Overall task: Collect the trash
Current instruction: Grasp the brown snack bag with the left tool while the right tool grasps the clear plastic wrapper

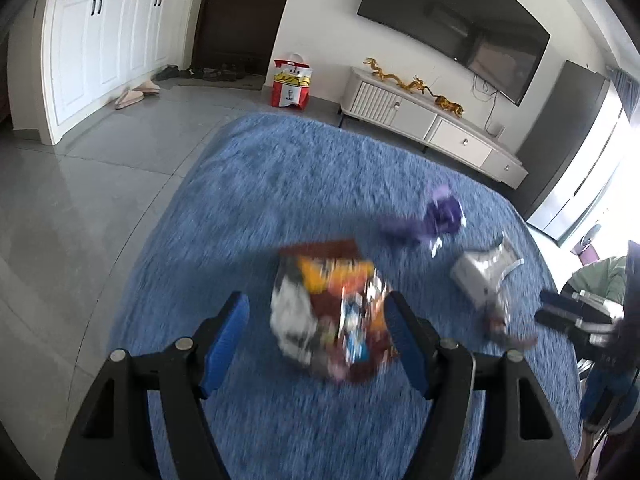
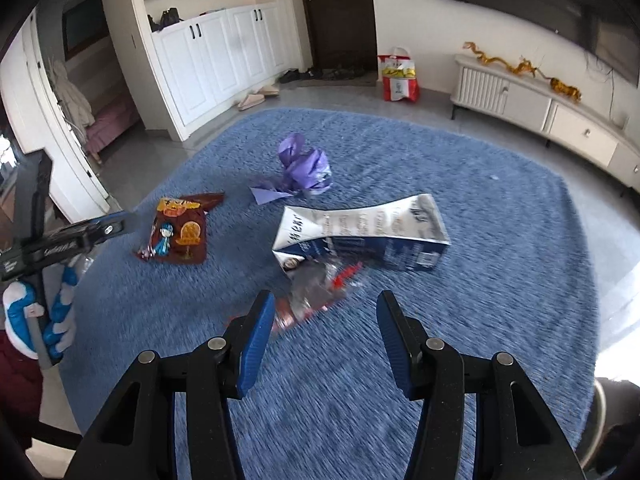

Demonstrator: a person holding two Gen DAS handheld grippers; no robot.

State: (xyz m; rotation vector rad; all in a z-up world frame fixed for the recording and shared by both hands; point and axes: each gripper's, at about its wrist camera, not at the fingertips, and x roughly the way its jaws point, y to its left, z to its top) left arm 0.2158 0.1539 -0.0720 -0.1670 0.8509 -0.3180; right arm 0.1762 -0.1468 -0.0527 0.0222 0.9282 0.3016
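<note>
Blue shaggy rug (image 2: 480, 208) spread over grey tiled floor (image 1: 80, 184). Lying on the rug: brown snack wrapper (image 2: 180, 232), crumpled purple bag (image 2: 304, 168) behind it, flattened silver-and-blue carton (image 2: 360, 232) to the right, clear red-printed wrapper (image 2: 316, 292) touching the carton's near edge.

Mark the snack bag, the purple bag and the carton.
snack bag (image 2: 180, 232), right wrist view, printed front.
purple bag (image 2: 304, 166), right wrist view, crumpled middle.
carton (image 2: 360, 224), right wrist view, squashed side panel.

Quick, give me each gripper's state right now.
Left gripper: open, holding nothing; brown snack bag lies between its fingers.
Right gripper: open, empty, above the blue rug near a crumpled wrapper.
</note>
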